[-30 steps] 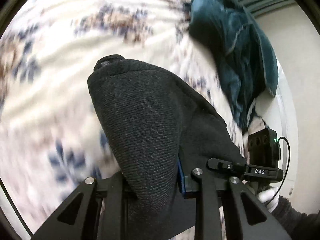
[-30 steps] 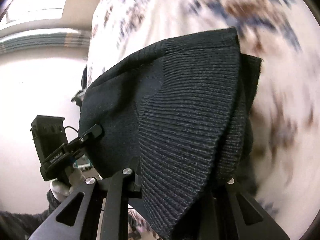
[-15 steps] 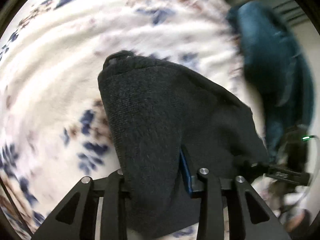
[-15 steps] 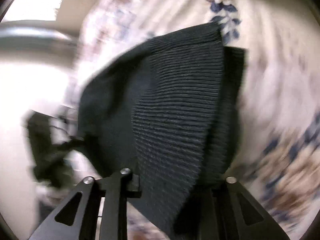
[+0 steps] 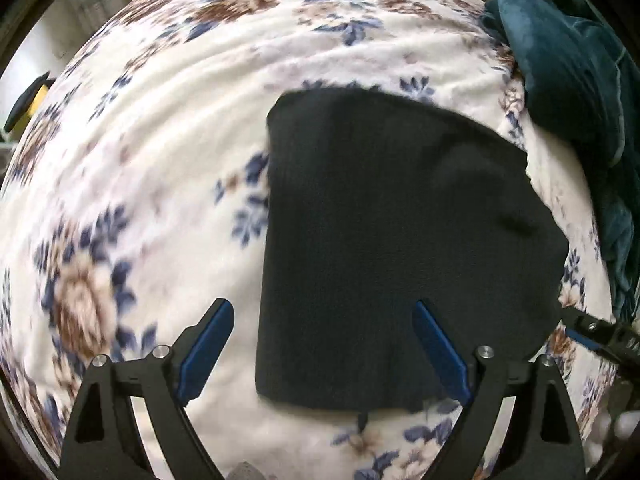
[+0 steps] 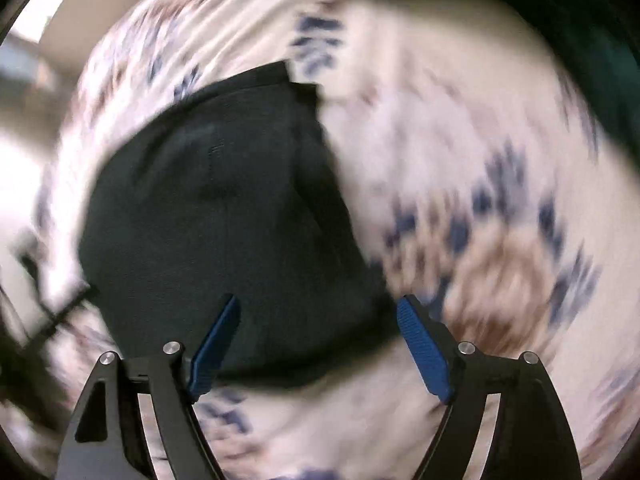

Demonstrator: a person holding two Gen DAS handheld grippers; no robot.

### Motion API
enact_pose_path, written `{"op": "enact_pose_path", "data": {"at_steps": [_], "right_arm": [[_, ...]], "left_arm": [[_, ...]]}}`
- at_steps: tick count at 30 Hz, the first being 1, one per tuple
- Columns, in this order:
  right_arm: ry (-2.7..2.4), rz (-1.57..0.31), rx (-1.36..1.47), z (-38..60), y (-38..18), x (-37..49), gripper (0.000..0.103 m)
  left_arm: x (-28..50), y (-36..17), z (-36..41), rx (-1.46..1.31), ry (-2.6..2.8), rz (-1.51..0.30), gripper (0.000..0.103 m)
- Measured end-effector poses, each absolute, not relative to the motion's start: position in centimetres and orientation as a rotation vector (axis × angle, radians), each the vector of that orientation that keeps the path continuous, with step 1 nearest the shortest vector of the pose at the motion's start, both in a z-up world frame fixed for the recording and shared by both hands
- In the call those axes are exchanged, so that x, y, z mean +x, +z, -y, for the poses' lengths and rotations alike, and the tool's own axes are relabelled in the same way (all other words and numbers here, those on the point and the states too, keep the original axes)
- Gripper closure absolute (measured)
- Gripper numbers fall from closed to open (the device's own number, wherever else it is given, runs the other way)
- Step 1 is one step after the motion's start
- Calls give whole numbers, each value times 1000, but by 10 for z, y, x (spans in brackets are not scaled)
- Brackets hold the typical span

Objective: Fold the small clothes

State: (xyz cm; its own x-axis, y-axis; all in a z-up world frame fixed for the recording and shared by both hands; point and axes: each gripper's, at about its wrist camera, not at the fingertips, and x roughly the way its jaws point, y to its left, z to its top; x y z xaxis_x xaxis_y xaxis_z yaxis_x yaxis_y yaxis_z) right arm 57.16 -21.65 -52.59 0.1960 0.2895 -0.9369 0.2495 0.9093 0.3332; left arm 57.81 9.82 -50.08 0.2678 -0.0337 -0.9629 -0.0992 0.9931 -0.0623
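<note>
A dark knitted garment [image 5: 392, 240] lies flat on a white blanket with blue and brown flowers [image 5: 160, 152]. My left gripper [image 5: 322, 316] hangs above the garment's near left corner, its jaws opening wide, blue pads [image 5: 208, 344] clear of the cloth. In the right wrist view the same garment [image 6: 216, 224] lies blurred at the left. Over its near right corner, my right gripper [image 6: 318, 312] has its jaws opening and nothing pressed between the pads [image 6: 424, 352]. The right gripper's tip [image 5: 596, 330] shows at the left view's right edge.
A crumpled teal garment [image 5: 572, 80] lies on the blanket at the upper right of the left wrist view, close to the dark garment's far corner. A yellow and black object [image 5: 28, 100] sits past the blanket's left edge. The right wrist view is motion-blurred.
Both grippers held the dark garment hanging a second ago. They swung downward, opened and let go; the garment now lies flat on the blanket.
</note>
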Motion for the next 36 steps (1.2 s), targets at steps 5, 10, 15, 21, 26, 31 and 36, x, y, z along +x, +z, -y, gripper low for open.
{"op": "enact_pose_path", "data": {"at_steps": [5, 10, 15, 21, 26, 31, 36], "right_arm": [[45, -1395, 790, 249, -557, 546, 74], [4, -1350, 783, 229, -558, 548, 97], [-26, -1284, 693, 203, -523, 529, 98], [-73, -1429, 638, 198, -563, 527, 97], [-109, -1444, 363, 172, -538, 534, 41], [-192, -1279, -42, 131, -478, 518, 0], [-229, -1223, -79, 129, -427, 501, 0]], "left_arm": [[579, -525, -96, -164, 84, -1362, 12], [578, -518, -94, -175, 94, -1348, 12], [569, -510, -91, -148, 92, -1327, 12], [566, -516, -90, -113, 111, -1336, 12], [554, -488, -86, -68, 131, -1273, 12], [529, -444, -76, 4, 140, -1199, 11], [499, -395, -64, 37, 112, -1173, 5]]}}
